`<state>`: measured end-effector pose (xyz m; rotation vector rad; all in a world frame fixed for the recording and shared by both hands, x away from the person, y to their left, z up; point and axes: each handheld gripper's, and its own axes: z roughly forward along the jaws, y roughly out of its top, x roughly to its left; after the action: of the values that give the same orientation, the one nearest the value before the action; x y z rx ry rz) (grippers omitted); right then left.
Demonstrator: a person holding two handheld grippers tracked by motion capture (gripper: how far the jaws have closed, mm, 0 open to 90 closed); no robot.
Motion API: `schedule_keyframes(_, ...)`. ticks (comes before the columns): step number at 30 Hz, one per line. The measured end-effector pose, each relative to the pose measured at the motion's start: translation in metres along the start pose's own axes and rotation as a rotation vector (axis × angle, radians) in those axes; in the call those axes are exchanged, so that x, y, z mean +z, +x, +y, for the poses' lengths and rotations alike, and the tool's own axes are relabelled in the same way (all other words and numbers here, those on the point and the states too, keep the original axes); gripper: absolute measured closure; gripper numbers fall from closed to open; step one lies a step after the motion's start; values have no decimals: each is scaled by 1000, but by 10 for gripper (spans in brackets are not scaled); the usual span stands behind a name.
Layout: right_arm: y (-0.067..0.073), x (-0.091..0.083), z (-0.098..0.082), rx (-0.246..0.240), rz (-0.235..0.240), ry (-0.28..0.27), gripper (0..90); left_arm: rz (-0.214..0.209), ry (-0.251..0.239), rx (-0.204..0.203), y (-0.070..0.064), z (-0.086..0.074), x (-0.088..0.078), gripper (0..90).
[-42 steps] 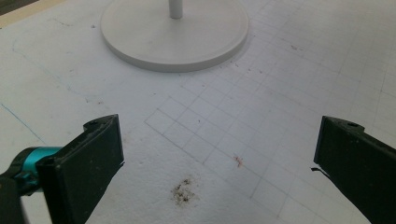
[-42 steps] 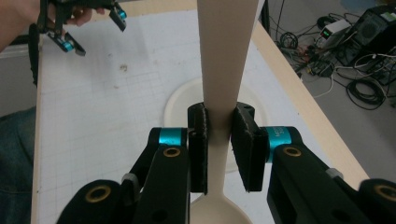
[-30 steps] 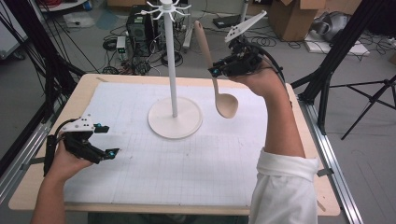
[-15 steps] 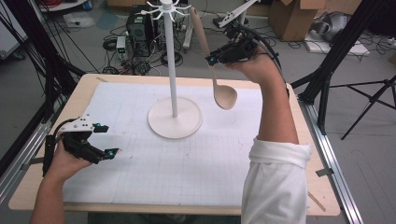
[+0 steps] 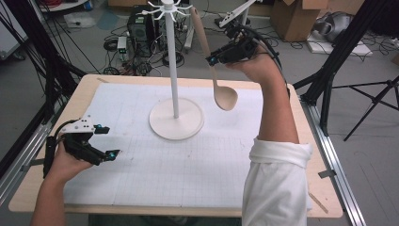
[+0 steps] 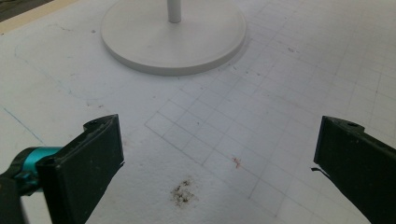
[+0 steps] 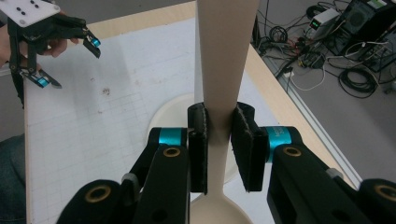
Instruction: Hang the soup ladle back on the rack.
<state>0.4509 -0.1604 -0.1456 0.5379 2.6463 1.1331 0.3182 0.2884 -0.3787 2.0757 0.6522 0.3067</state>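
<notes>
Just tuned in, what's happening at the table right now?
A person works a pair of tongs in each hand. The right tongs are shut on the handle of a wooden spoon, held high with the bowl hanging down, its handle tip up near the hooks of the white rack. It isn't hung yet. The left tongs rest open and empty over the gridded mat.

Even, diffuse overhead light, fairly bright; no hard glare. White grid sheet [image 5: 188, 155] on bench [image 5: 89, 87] near washed out, esp. in left gripper view. Soft, faint shadows only: under stand base [image 5: 176, 120], beneath left tool [image 5: 107, 141]. High view slightly soft, mild bending at edges, dim floor at rear. Right gripper view: ladle handle [image 7: 224, 56] close up, blurred; pads sharp, background reasonably clear. Left gripper view jaws slightly soft, low-res.
</notes>
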Motion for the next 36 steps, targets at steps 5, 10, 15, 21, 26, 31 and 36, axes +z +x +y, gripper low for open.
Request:
schedule_keyframes(5,0,3,2,1,2,16,768,-1,-3,1,0,0,0,17)
schedule_keyframes(10,0,8,5,-7,4,25,768,0,-5,1,0,0,-1,17)
schedule_keyframes(15,-1,14,8,-4,10,24,768,0,-7,1,0,0,-1,17)
schedule_keyframes(21,-3,21,9,14,3,46,766,-2,-7,-2,0,0,0,17)
schedule_keyframes(26,-3,24,10,23,-10,55,760,0,-7,-2,0,0,-1,17)
schedule_keyframes(31,0,21,12,25,-24,11,574,3,-3,1,-1,0,-1,17)
schedule_keyframes(36,3,15,7,30,-37,15,470,0,-6,6,-1,1,-1,17)
